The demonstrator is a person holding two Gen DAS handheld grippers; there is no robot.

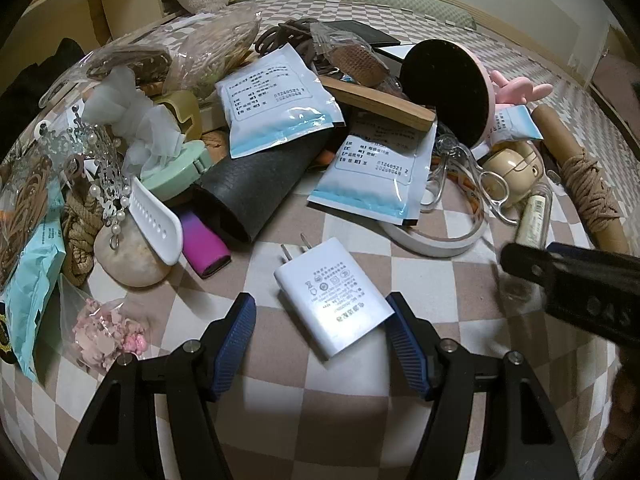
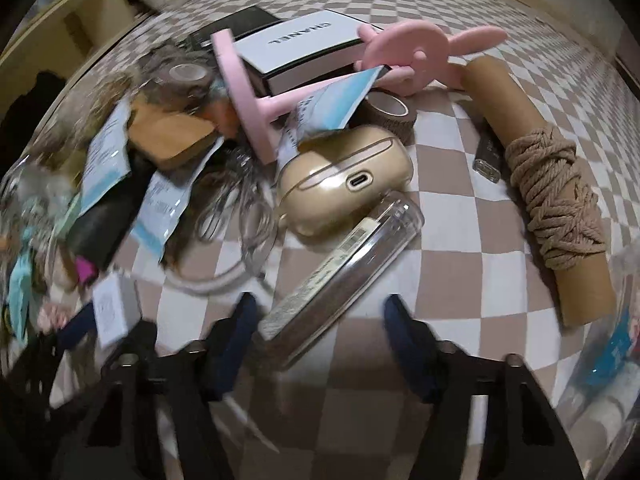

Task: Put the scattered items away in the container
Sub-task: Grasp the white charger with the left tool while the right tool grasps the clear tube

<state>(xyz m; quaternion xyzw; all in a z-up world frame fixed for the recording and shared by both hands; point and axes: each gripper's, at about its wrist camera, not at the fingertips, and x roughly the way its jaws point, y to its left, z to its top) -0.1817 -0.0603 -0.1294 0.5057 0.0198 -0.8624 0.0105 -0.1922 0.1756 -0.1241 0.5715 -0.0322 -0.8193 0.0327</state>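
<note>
Surface: checkered brown-and-white bedspread [image 1: 420, 272], bolster and wall at 12 o'clock, wooden shelf at 10 o'clock.
Left gripper [image 1: 322, 328]: jaws wide apart, holding nothing; white USB charger [image 1: 332, 300] lies flat between the fingers, prongs toward 11 o'clock, right pad just touching or beside its edge, can't tell which.
Right gripper [image 2: 318, 336]: jaws spread wide, empty; clear labelled tube [image 2: 344, 272] lies slanted between them, its near end by the left finger. View is motion-blurred.
Near clutter: pink trinket bag [image 1: 104, 332] at 8 o'clock, magenta stick [image 1: 204, 244], pale stone [image 1: 128, 256], white strap [image 1: 156, 220].
Mid pile: black sleeve [image 1: 256, 184], two blue-white sachets [image 1: 276, 104], mint wipe dispenser [image 1: 172, 168], beige earbud case [image 2: 344, 180], clear scissors [image 1: 464, 176].
Far: pink stand mirror [image 1: 448, 88], white Chanel box [image 2: 304, 48], cardboard tube wound with twine [image 2: 552, 200] at 2 o'clock, brown tape roll [image 2: 388, 116].
Container: clear-walled thing at the right wrist view's 4 o'clock edge [image 2: 608, 356] with something blue inside; could be it, not sure.
Progress: nearly everything in view lies loose on the bed; most of the sorting is left as far as shown.
</note>
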